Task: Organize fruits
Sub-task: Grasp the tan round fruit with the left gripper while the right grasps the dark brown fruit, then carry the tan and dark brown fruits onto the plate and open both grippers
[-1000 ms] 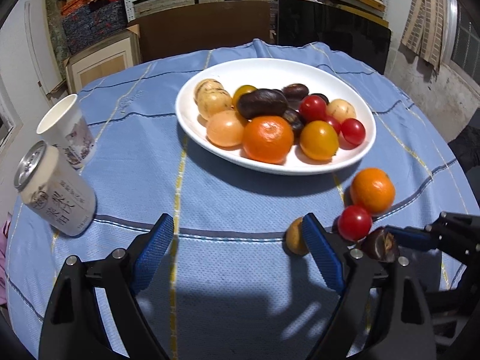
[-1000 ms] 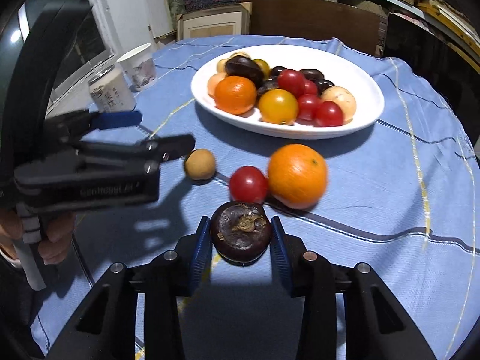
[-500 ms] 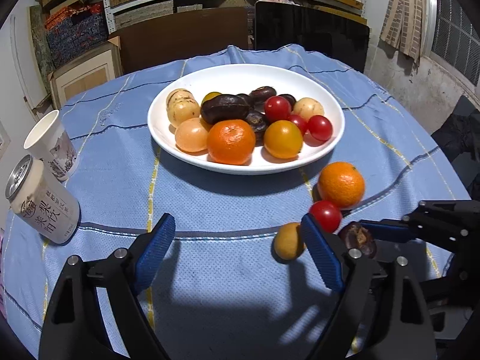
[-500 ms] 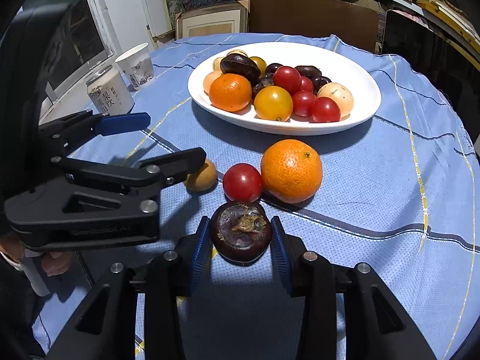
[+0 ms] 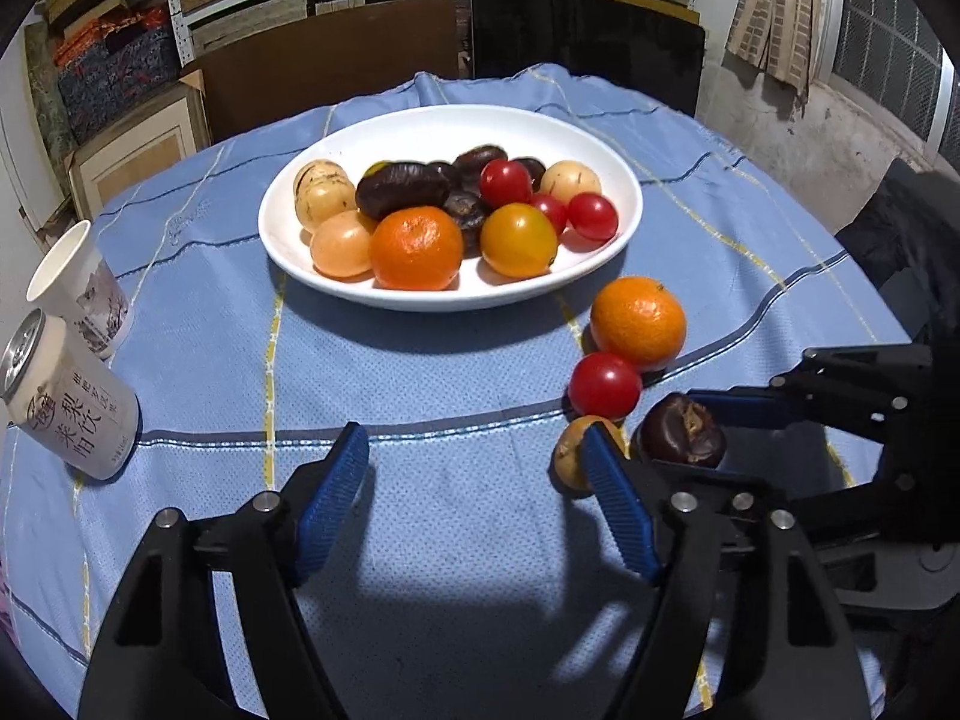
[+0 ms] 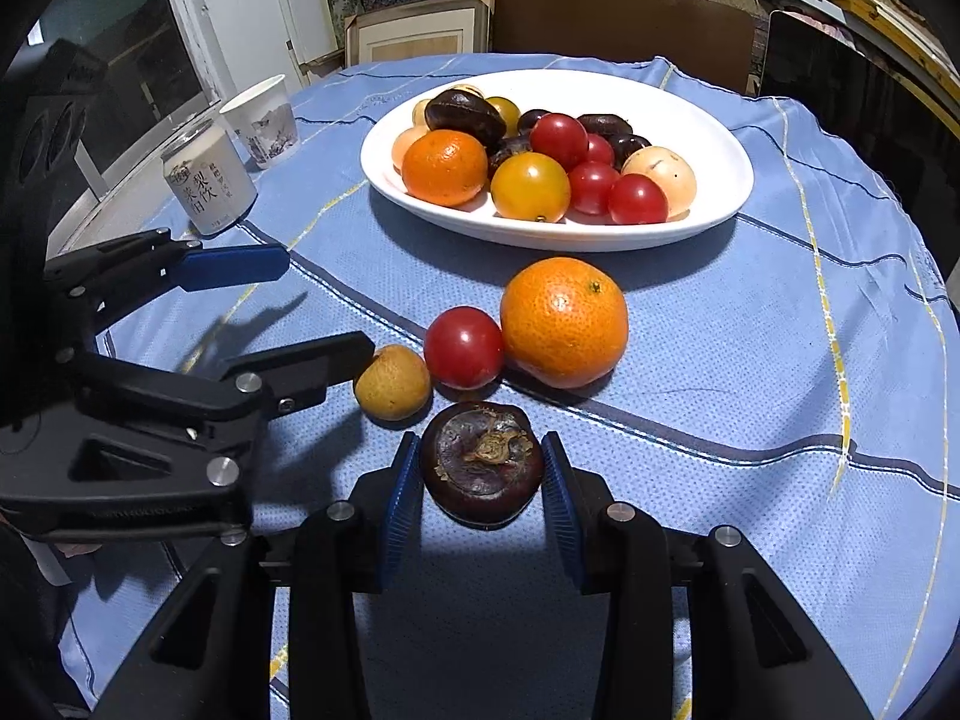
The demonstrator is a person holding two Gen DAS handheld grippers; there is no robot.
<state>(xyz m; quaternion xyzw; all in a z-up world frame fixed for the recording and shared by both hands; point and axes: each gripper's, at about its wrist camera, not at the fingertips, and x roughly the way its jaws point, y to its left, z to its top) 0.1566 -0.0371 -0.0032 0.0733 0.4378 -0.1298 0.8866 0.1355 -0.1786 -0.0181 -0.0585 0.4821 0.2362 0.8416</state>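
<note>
My right hand-held gripper (image 6: 482, 483) is clamping a dark brown, round fruit (image 6: 482, 461) between its blue pads, holding it just above the blue cloth on the counter (image 6: 750, 360). My left hand-held gripper (image 5: 474, 501) is closing with nothing between its jaws; its right finger is sitting just beside a small tan fruit (image 5: 571, 457), which is lying outside the jaws. Just past that fruit, a red tomato (image 6: 463, 348) is touching a loose orange (image 6: 564, 322), both lying on the cloth. Beyond them, the white plate (image 6: 708, 120) is carrying the sorted fruits: another orange, a yellow tomato, red tomatoes, pale round fruits and dark ones. Well off to the left, a drink can (image 5: 66, 405) and a paper cup (image 5: 81, 294) are standing near the counter's edge.
</note>
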